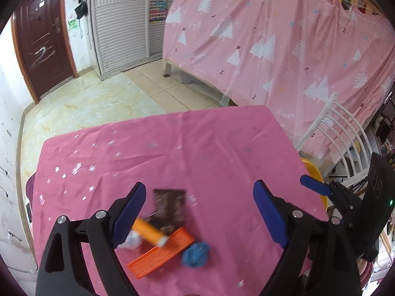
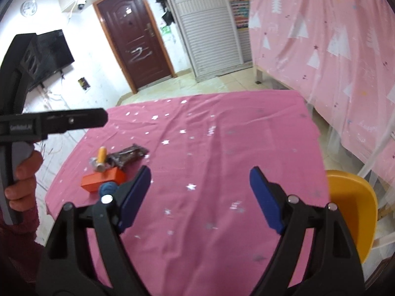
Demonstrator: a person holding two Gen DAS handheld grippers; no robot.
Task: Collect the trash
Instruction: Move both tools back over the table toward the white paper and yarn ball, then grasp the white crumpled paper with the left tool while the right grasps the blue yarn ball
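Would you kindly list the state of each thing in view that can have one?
left gripper: open, nothing between its pads.
right gripper: open, holding nothing.
brown wrapper: lying flat on the pink tablecloth.
orange tube: lying on its side.
orange box: lying flat.
blue ball: resting beside the box.
brown door: shut.

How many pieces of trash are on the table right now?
5, clustered: brown wrapper farthest, orange tube over a crumpled clear scrap, orange box nearest, blue ball beside it. More may hide underneath.
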